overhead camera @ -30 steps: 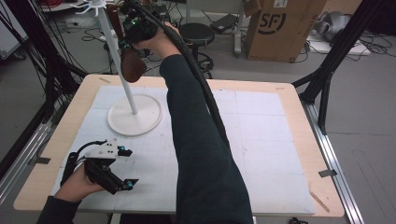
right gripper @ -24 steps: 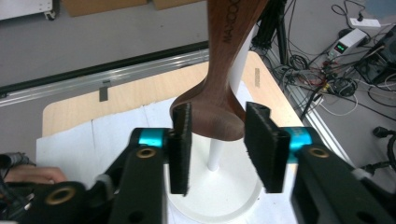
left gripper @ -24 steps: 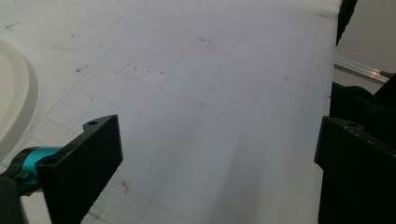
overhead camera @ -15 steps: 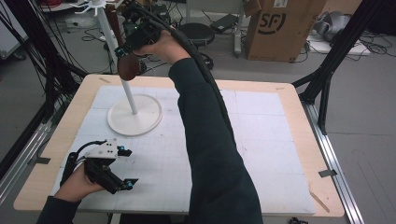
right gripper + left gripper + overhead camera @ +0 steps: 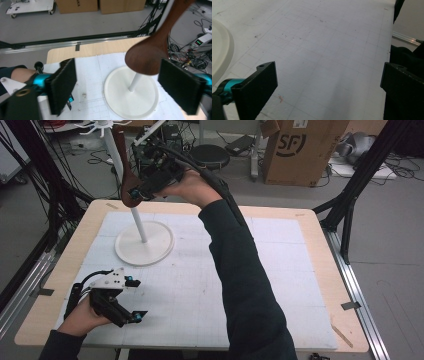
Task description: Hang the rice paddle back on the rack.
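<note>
The wooden spoon (image 5: pixel 147 57) hangs handle-up from the stand (image 5: pixel 144 242), its bowl between the right tongs' (image 5: pixel 130 85) just-opened, empty jaws.

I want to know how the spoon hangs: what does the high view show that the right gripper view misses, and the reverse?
High view: the wooden spoon's handle runs up to the white stand's hooks, and the left gripper rests low over the mat. Right gripper view: the spoon's bowl hangs free between the right gripper's open jaws, nearer the right-hand one, touching neither. Both: spoon, stand pole and round base.
</note>
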Demonstrator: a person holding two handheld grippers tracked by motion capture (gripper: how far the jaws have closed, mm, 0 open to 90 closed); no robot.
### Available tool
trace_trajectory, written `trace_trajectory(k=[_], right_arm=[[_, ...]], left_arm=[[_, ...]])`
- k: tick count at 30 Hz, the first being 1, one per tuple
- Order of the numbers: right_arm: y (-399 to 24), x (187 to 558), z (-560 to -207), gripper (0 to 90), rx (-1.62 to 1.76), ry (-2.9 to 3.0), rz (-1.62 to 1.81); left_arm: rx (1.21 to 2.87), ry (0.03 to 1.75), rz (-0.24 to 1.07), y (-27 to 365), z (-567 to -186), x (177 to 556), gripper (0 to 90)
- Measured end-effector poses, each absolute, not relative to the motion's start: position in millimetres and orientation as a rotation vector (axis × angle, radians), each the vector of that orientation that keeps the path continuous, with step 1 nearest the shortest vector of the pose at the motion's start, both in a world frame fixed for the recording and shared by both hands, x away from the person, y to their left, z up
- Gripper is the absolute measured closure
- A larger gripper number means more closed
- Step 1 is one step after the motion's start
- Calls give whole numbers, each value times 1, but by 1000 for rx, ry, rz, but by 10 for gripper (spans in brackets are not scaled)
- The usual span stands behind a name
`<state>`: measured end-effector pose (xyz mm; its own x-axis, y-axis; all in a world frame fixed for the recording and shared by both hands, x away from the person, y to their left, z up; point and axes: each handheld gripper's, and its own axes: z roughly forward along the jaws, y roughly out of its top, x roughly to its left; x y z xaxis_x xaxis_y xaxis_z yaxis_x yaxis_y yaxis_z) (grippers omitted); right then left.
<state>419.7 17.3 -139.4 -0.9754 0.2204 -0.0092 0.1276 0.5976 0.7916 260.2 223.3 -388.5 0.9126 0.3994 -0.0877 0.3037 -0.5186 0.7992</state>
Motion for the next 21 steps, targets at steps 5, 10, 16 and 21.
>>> trace_trajectory(k=[5,10,16,21], right_arm=[[3,413,-150,13,370,2665,1357],[-10,406,-159,2,401,2641,1358],[-24,397,-172,2,404,2639,1349],[-36,388,-182,2,415,2639,1331]], left_arm=[[2153,503,127,223,-389,261,16],[2152,508,125,223,-389,262,16],[2142,510,120,224,-389,263,16],[2135,514,118,225,-388,263,16]])
